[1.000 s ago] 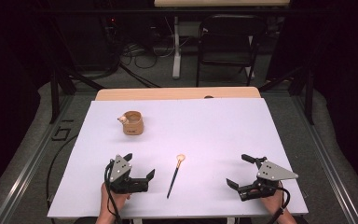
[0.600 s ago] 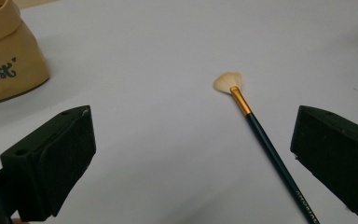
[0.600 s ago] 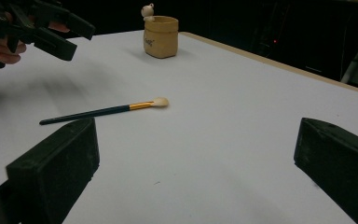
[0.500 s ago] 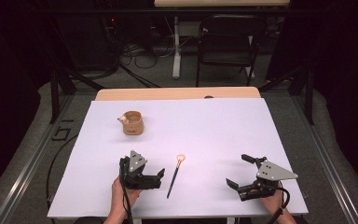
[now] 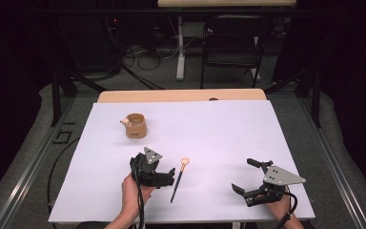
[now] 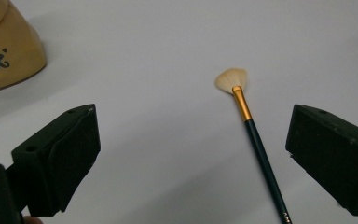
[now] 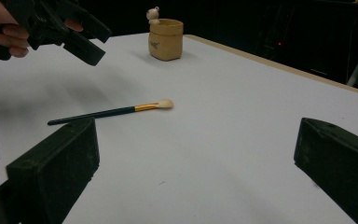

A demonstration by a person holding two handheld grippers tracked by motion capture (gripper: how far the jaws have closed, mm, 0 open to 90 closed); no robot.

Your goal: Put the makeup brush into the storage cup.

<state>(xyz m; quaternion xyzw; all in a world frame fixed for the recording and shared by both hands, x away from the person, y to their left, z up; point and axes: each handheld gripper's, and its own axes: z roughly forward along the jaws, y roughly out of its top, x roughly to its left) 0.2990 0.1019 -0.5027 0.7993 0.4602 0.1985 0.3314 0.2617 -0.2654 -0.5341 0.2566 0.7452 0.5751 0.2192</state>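
Note:
A fan brush point(image 5: 178, 180) with a dark handle, gold ferrule and pale bristles lies on the white table point(image 5: 219, 129), bristles pointing away from me. My left gripper point(image 5: 164, 175) hovers just left of its handle, open. In the left gripper view the brush point(image 6: 256, 140) lies between the jaws, nearer the right one. My right gripper point(image 5: 243, 175) rests open near the front right edge, apart from the brush. In the right gripper view the brush point(image 7: 112, 112) lies ahead at left. A tan cup point(image 5: 136, 125) with a small bear on its rim stands at the back left.
The cup point(image 7: 166, 39) stands beyond the brush in the right gripper view, where my left gripper point(image 7: 60, 28) hangs in a hand at the upper left. Part of the cup point(image 6: 4, 51) shows top left in the left gripper view. A chair point(image 5: 231, 43) stands behind the table.
My left gripper has moved right and a little forward, up to the brush handle. The right gripper, brush and cup have stayed put.

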